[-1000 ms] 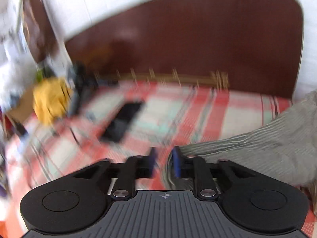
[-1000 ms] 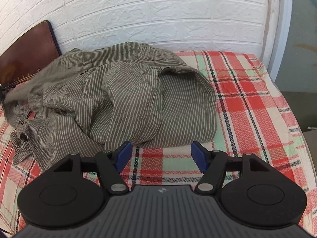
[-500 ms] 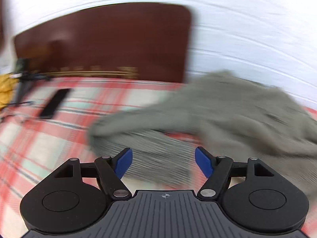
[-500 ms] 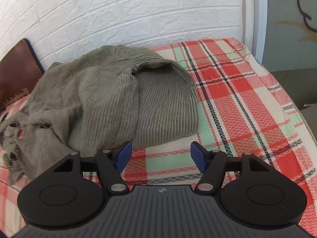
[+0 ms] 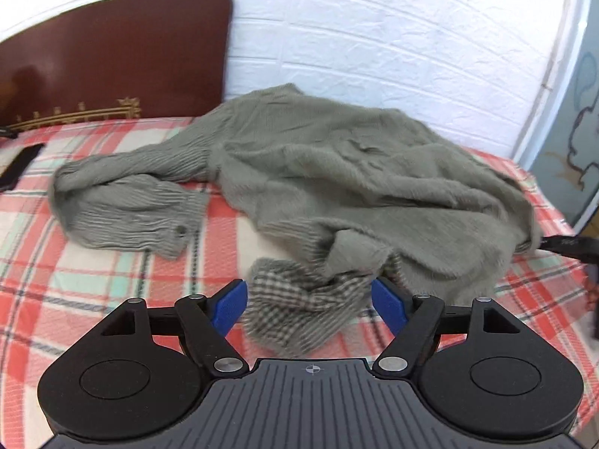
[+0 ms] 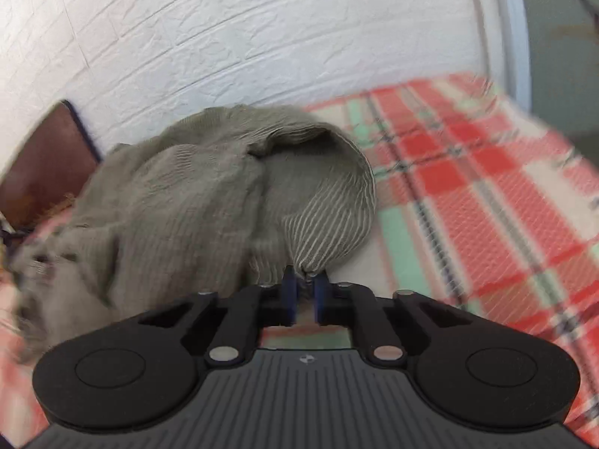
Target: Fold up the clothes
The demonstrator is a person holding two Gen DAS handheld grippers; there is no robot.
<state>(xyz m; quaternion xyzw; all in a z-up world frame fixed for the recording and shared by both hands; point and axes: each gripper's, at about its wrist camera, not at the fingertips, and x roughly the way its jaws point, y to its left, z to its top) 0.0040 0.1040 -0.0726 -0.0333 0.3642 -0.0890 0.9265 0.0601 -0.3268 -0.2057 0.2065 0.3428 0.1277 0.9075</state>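
Note:
A grey-green striped shirt point(image 5: 355, 172) lies crumpled on the plaid bedspread point(image 5: 93, 262), one cuffed sleeve point(image 5: 127, 205) stretched to the left. My left gripper point(image 5: 309, 301) is open, its blue pads on either side of a checked fold point(image 5: 299, 299) of the shirt, just above the bed. In the right wrist view the shirt point(image 6: 209, 194) fills the left and middle. My right gripper point(image 6: 304, 293) is shut on the shirt's near hem, and the fabric rises from between the pads.
A dark wooden headboard point(image 5: 112, 60) stands at the bed's left end, with a white brick wall point(image 5: 374, 37) behind. A black phone point(image 5: 18, 164) lies on the bedspread at the far left. The right gripper's black body point(image 5: 569, 247) shows at the right edge.
My left gripper let go of the shirt, opened and swung right to face it. My right gripper moved in and shut on the shirt's near hem.

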